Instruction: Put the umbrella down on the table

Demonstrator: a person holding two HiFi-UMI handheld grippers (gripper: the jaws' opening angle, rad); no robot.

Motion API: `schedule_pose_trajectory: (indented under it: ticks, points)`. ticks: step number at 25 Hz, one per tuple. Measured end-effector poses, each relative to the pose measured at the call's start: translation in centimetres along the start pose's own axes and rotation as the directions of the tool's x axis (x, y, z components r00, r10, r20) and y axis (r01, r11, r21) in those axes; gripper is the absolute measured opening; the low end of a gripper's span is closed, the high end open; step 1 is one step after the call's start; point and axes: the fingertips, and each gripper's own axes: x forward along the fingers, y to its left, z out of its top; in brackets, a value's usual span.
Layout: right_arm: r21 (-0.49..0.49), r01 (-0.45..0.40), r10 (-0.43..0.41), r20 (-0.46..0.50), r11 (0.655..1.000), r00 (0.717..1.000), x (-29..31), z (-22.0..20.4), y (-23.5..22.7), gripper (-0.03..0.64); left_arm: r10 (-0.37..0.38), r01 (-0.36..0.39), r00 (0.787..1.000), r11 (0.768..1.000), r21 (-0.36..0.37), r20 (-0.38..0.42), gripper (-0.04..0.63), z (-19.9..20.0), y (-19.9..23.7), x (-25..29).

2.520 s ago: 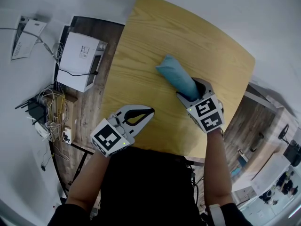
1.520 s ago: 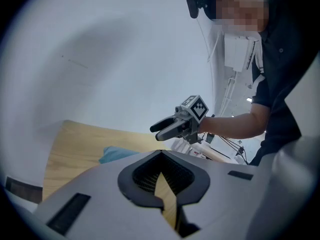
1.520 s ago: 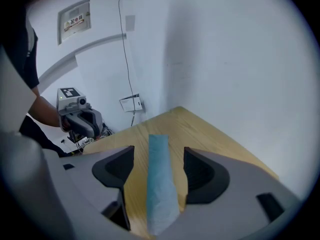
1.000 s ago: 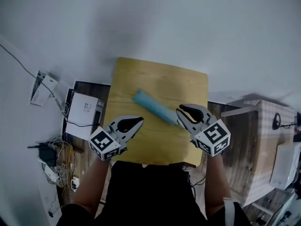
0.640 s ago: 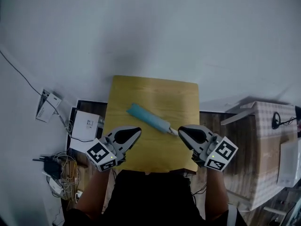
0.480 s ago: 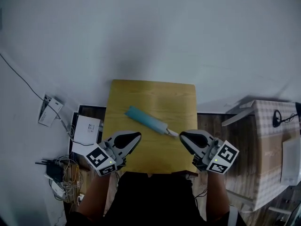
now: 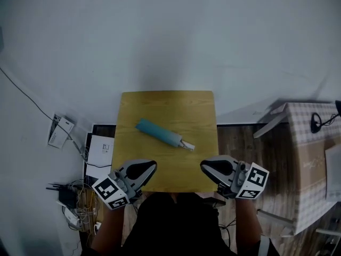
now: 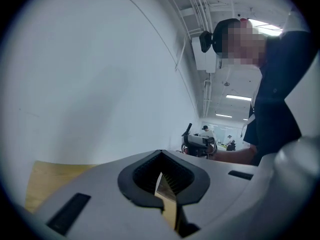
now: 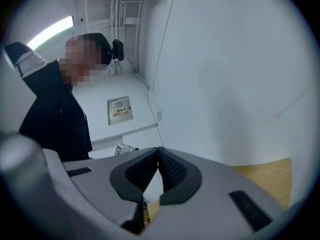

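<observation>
A folded teal umbrella with a pale handle end lies flat on the square wooden table, slanting from upper left to lower right. Nothing holds it. My left gripper hovers shut over the table's near left corner, its tips meeting with nothing between them. My right gripper is shut and empty by the near right corner, a short way from the umbrella's handle; its tips touch in the right gripper view. Both point level toward the white wall.
A white box sits on a low dark stand left of the table, with tangled cables and a wall socket nearby. A checked-cloth table stands at the right. The person shows behind each gripper.
The right gripper let go of the umbrella's handle, shut its jaws and drew back toward me. The left gripper also pulled back. The umbrella stays lying on the table.
</observation>
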Motion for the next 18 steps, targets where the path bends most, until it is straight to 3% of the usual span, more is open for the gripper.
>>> schedule_pose_trajectory:
  ticks: [4,7,11,18]
  points:
    - [0.032,0.029,-0.028,-0.013,0.999,1.0,-0.8,-1.0,1.8,0.02,-0.051,0.052,0.998,0.998,0.027,-0.035,0.012,-0.1,-2.2,-0.7]
    - [0.023,0.075,-0.074,-0.058,0.997,0.996,-0.7,-1.9,3.7,0.02,-0.081,0.081,0.997,0.995,0.059,-0.004,0.012,0.6,-4.2,-2.2]
    - [0.006,0.071,-0.071,-0.057,0.997,0.996,-0.2,-2.9,8.9,0.02,-0.118,0.116,0.992,0.991,0.071,0.034,0.012,0.1,-8.2,-5.6]
    - [0.023,0.123,-0.12,-0.109,0.992,0.987,-0.7,-8.2,16.9,0.02,-0.101,0.101,0.993,0.995,0.002,0.057,0.012,-6.5,-14.8,-13.5]
